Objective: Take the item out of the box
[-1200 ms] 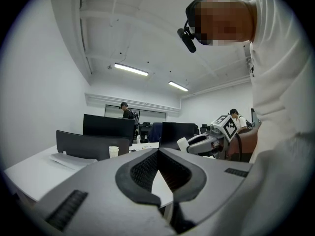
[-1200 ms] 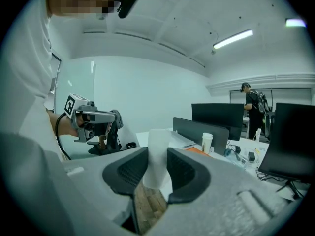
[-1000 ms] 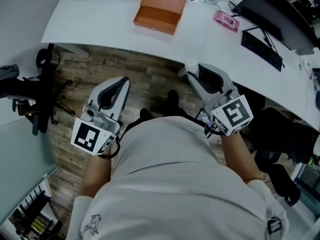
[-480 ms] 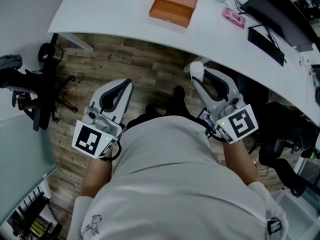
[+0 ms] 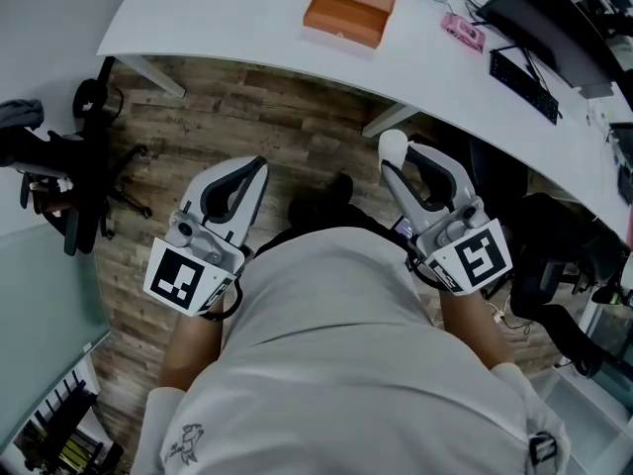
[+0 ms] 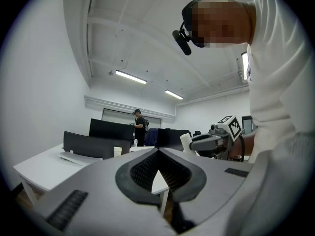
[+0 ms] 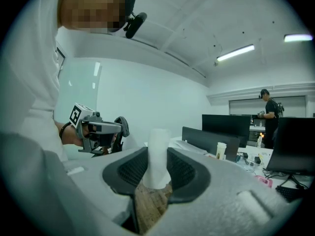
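An orange-brown cardboard box lies on the white table at the top of the head view, far from both grippers. Both grippers are held close to the person's body over the wooden floor. My right gripper is shut on a small white cylinder, which stands upright between the pads in the right gripper view. My left gripper is shut with nothing in it; its tips meet. Each gripper shows in the other's view: the right gripper and the left gripper.
A pink object, a black keyboard and a monitor lie on the table's right part. A black chair base stands at the left on the wood floor. A distant person stands among desks.
The table and the box have slid toward the top of the head view, farther from the grippers. The right gripper has drifted slightly down and right, still holding the white cylinder.
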{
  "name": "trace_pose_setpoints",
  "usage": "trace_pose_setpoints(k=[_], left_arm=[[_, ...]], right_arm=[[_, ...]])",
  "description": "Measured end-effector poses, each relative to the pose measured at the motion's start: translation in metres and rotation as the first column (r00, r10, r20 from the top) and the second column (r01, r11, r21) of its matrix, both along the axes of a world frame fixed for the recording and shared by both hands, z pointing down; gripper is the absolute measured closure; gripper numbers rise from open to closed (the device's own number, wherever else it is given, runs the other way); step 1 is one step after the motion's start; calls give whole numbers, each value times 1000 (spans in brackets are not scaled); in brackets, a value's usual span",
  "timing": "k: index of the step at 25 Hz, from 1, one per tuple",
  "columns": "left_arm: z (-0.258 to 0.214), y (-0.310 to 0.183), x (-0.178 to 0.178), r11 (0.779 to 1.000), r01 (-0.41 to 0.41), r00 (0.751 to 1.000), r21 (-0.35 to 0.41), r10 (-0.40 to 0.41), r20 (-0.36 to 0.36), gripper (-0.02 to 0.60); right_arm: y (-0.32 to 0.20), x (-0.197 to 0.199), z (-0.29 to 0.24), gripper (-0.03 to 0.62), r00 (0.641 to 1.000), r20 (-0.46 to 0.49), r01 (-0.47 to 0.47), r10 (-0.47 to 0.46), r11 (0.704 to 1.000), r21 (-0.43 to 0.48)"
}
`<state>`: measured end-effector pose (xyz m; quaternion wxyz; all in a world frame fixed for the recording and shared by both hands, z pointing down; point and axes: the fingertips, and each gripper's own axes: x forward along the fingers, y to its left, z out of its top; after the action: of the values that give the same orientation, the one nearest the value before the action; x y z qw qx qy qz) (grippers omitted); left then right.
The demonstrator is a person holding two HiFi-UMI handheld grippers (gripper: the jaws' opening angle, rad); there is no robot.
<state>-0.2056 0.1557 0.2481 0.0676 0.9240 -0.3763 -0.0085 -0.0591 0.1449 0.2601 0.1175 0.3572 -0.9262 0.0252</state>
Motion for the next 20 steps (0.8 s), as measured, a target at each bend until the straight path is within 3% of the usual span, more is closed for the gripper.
trace_pose_setpoints(k=[20], left_arm=[[-4,17,7,998,-58,998,19,58,-19,584]], right_arm=[[19,-13,-4,471,1000,13,-11,11,1000,22]])
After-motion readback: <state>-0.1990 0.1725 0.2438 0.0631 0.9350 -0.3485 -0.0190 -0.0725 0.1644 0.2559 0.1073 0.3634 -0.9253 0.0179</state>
